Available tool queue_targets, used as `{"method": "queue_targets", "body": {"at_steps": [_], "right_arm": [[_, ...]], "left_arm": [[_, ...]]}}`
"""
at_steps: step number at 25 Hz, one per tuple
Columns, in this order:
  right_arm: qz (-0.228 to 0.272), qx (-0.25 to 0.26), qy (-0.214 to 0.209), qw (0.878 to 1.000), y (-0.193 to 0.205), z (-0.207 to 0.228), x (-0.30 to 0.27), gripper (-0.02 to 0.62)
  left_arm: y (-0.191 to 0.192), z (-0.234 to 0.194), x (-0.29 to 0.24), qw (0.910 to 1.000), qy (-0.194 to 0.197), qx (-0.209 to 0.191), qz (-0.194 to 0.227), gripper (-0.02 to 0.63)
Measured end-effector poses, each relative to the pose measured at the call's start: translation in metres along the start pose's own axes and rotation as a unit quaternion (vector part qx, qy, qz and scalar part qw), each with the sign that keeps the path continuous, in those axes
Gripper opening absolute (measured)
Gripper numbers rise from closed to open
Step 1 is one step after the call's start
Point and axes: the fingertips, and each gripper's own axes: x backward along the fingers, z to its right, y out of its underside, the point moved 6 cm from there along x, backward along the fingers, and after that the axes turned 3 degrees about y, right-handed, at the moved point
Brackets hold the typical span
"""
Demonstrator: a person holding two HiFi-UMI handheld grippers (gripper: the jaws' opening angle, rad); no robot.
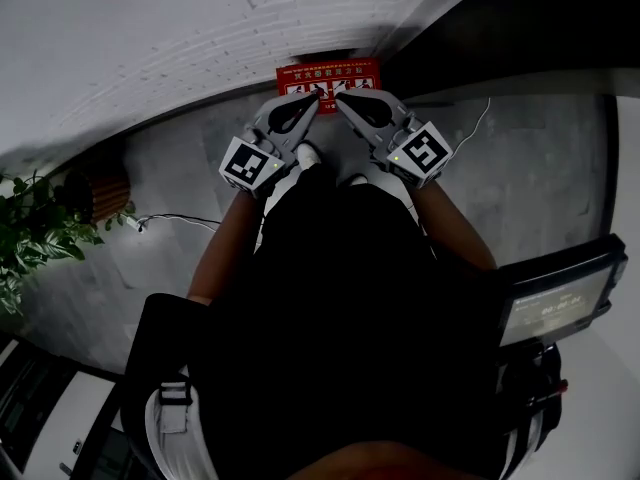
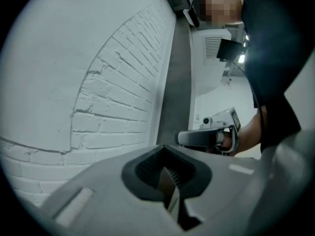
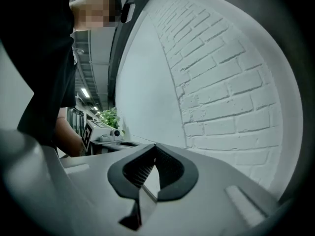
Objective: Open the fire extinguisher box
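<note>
Top centre: left hand-held gripper [image 1: 316, 98] and right hand-held gripper [image 1: 340, 99], both clenched on nothing, tips close together over the red box [image 1: 330, 71] by the brick wall [image 1: 300, 8].

Red fire extinguisher box [image 1: 328, 75] with white markings, white-painted brick wall [image 1: 130, 38], mottled grey floor [image 1: 530, 168], green leafy plant [image 1: 32, 233]

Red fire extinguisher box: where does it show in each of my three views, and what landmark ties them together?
Head view: red box top centre, at the foot of the white brick wall.
Left gripper view: not in it; the wall fills the left side.
Right gripper view: not in it; the wall fills the right side.
Shared landmark: the white brick wall.
</note>
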Motion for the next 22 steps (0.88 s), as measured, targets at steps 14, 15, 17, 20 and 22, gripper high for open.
{"method": "queue_targets", "body": {"at_steps": [14, 15, 17, 20, 22], "right_arm": [[-0.021, -0.07, 0.062, 0.995, 0.059, 0.086, -0.017, 0.008], [-0.021, -0.069, 0.066, 0.995, 0.062, 0.087, -0.016, 0.008], [-0.029, -0.06, 0.078, 0.995, 0.07, 0.089, -0.013, 0.008], [-0.051, -0.054, 0.101, 0.992, 0.083, 0.096, -0.003, 0.008], [-0.062, -0.06, 0.112, 0.99, 0.096, 0.106, 0.0, 0.008]], "left_arm": [[0.056, -0.048, -0.046, 0.999, 0.001, 0.041, -0.021, 0.002], [0.056, -0.046, -0.045, 0.9989, -0.002, 0.042, -0.022, 0.002], [0.055, -0.042, -0.042, 0.9985, -0.009, 0.045, -0.029, 0.002], [0.057, -0.037, -0.039, 0.9978, -0.022, 0.052, -0.034, 0.002], [0.067, -0.037, -0.043, 0.9979, -0.025, 0.047, -0.038, 0.002]]}}
